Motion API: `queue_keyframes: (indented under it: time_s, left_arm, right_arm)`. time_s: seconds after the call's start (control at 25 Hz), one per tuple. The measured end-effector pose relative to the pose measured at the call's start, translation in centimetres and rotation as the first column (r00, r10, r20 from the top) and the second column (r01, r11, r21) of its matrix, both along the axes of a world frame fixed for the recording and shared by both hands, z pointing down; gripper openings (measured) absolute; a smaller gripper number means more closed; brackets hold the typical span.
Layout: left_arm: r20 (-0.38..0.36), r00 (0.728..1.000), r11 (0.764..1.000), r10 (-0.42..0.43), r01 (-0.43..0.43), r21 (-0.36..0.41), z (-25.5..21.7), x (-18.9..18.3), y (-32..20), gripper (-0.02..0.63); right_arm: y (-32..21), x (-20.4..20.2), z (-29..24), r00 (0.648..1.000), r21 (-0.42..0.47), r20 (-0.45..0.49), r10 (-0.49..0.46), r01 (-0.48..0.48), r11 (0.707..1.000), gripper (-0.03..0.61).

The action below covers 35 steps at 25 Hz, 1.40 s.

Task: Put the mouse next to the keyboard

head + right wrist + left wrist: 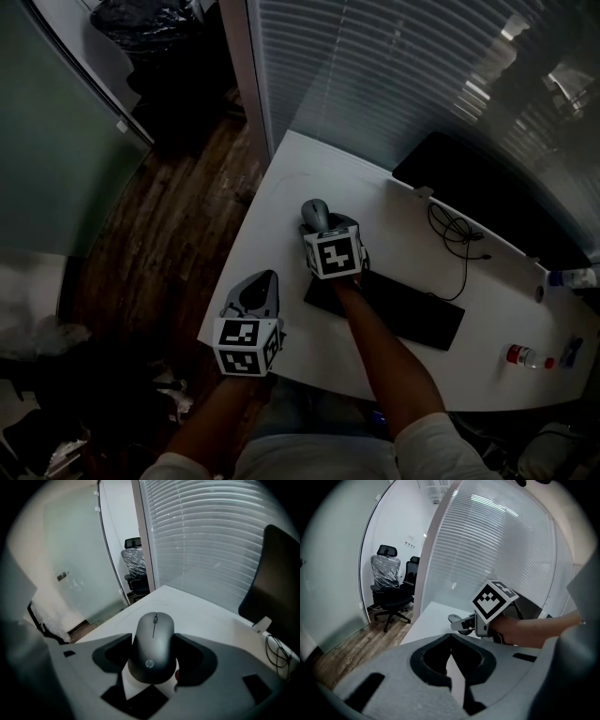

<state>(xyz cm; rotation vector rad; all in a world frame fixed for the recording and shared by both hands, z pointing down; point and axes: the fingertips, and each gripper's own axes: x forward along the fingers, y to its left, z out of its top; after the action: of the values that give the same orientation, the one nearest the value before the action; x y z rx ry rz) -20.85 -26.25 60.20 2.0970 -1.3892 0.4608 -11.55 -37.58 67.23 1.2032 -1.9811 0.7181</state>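
A dark grey mouse (153,641) sits between the jaws of my right gripper (153,654), whose pads press on both its sides. In the head view the mouse (314,213) pokes out ahead of the right gripper (324,227), over the white table (281,183) just beyond the left end of the black keyboard (398,309). My left gripper (255,294) hovers at the table's near left edge with nothing in it. Its jaw tips meet in the left gripper view (451,637). That view also shows the right gripper (465,624) with the mouse (454,618).
A dark monitor (487,197) stands at the table's back with a black cable (457,232) looped in front. A small bottle (528,356) lies at the right end. Office chairs (389,588) stand on the wood floor (169,225) left of the table.
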Motion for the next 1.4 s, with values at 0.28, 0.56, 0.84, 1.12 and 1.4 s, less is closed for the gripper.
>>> queue_keyframes:
  time_s: [0.28, 0.56, 0.84, 1.12, 1.4]
  left_arm:
    - [0.027, 1.0, 0.999, 0.011, -0.012, 0.039, -2.2, 0.1, 0.9, 0.005]
    - [0.014, 0.999, 0.998, 0.032, -0.033, 0.05, -4.1, 1.9, 3.6, 0.005]
    - [0.014, 0.998, 0.996, 0.068, -0.069, 0.064, -5.8, 4.4, 6.9, 0.005]
    - [0.024, 0.992, 0.991, 0.123, -0.124, 0.046, -5.9, 7.0, 10.2, 0.005]
    - [0.019, 0.979, 0.978, 0.205, -0.205, 0.041, -5.7, 11.6, 11.9, 0.005]
  right_arm:
    - [3.5, 1.3, -4.3, 0.999, 0.048, 0.038, 0.001, -0.003, 0.999, 0.289]
    - [8.0, 4.4, -7.7, 0.997, 0.068, 0.062, 0.048, -0.052, 0.996, 0.29]
    - [13.7, 6.7, -10.0, 0.994, 0.082, 0.082, 0.072, -0.079, 0.993, 0.29]
    - [18.5, 10.4, -11.3, 0.986, 0.096, 0.092, 0.137, -0.146, 0.985, 0.29]
    - [21.9, 17.0, -11.4, 0.961, 0.099, 0.091, 0.26, -0.269, 0.958, 0.29]
